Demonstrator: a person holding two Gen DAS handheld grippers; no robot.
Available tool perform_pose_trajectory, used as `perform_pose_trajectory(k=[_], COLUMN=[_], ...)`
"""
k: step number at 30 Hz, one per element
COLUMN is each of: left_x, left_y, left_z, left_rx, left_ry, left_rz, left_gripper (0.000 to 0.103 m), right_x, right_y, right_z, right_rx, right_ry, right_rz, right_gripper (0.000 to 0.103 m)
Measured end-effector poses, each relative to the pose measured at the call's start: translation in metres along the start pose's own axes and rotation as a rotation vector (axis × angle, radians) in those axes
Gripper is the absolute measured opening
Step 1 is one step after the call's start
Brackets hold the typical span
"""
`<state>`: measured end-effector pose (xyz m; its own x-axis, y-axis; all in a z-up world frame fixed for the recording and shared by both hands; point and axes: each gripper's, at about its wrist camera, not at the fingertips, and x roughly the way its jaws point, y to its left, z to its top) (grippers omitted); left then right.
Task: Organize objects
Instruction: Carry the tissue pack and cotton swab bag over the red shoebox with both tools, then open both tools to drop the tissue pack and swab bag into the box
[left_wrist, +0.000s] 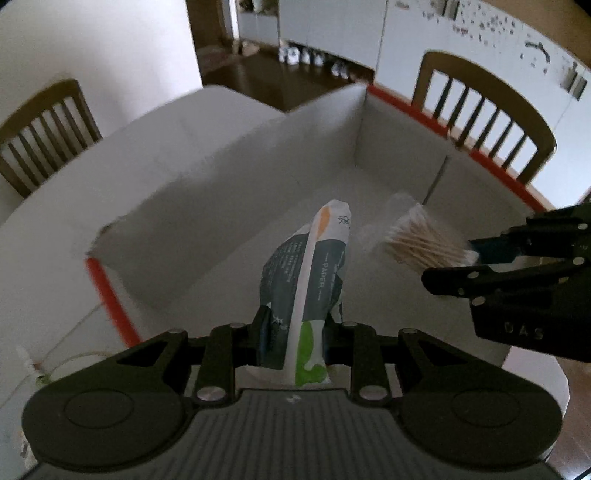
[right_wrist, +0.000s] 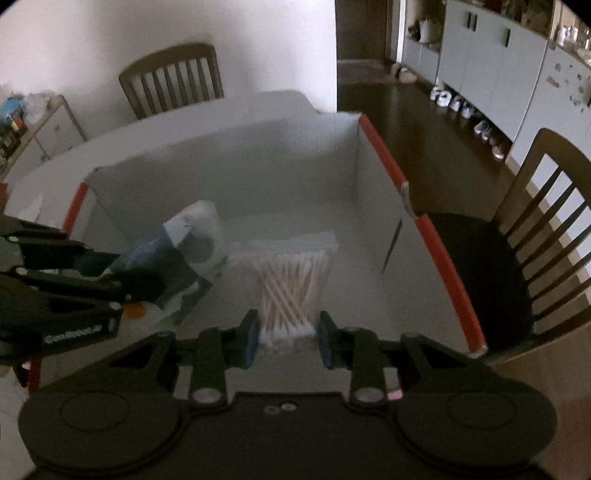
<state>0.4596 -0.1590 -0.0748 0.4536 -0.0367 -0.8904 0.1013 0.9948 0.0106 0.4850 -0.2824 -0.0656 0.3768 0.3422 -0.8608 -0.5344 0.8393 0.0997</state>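
The left hand-held gripper (left_wrist: 297, 328) sits nearest its camera, its jaws clamped on a soft tissue packet (left_wrist: 314, 280) printed in grey, white, green and orange with the word PAPER along its side; the packet stands up out of the jaws and points over the inside of an open white cardboard box (left_wrist: 229, 177) with red-taped edges. From the right edge of that view the right hand-held gripper (left_wrist: 476, 258) reaches in, and a clear bag of cotton swabs (left_wrist: 417, 240) sticks out from between its blue pads, also above the box's interior. In the right wrist view the same bag of swabs (right_wrist: 291, 291) is pinched at its lower end between the two blue pads (right_wrist: 250, 338), the wooden sticks fanning away from the camera towards the bare box floor. The tissue packet and the left gripper appear there at the left, just beside the swabs. The box rests on a white desk (right_wrist: 166, 122). Wooden slat-backed chairs (right_wrist: 173, 77) stand around it, and a row of shoes (right_wrist: 465, 110) lines the dark floor below grey cabinets.
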Motion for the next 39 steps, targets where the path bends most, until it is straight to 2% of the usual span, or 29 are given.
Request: perform_pose_trajectory(k=[2, 6, 17, 23, 26, 27, 31, 39], left_x=[0.012, 0.027, 0.036, 0.028, 0.021, 0.019, 0.004, -0.039], left_y=[-0.004, -0.008, -0.008, -0.002, 0.001, 0.0, 0.0, 0.009], left_z=[0.002, 0.005, 0.012, 0.005, 0.001, 0.001, -0.002, -0.008], left_rx=[0.019, 0.031, 0.009, 0.012, -0.009, -0.01, -0.012, -0.066], left_ry=[0.051, 0.101, 0.142, 0.096, 0.083, 0.07, 0.03, -0.069], left_rz=[-0.001, 0.007, -0.015, 0.01, 0.003, -0.002, -0.004, -0.025], left_gripper=[0.024, 0.024, 0.026, 0.031, 0.045, 0.047, 0.047, 0.047], right_x=[0.01, 0.022, 0.036, 0.026, 0.015, 0.012, -0.003, -0.047], right_y=[-0.001, 0.001, 0.01, 0.008, 0.009, 0.009, 0.006, 0.007], right_z=[0.002, 0.004, 0.001, -0.002, -0.004, -0.004, -0.003, -0.008], right_rx=[-0.006, -0.022, -0.052, -0.045, -0.05, -0.049, -0.04, -0.037], right_ry=[0.027, 0.061, 0.112, 0.09, 0.071, 0.063, 0.034, -0.053], right_rz=[-0.005, -0.006, -0.014, 0.0, 0.007, 0.007, 0.024, 0.063], right_gripper=[0.031, 0.031, 0.035, 0.041, 0.046, 0.048, 0.053, 0.055])
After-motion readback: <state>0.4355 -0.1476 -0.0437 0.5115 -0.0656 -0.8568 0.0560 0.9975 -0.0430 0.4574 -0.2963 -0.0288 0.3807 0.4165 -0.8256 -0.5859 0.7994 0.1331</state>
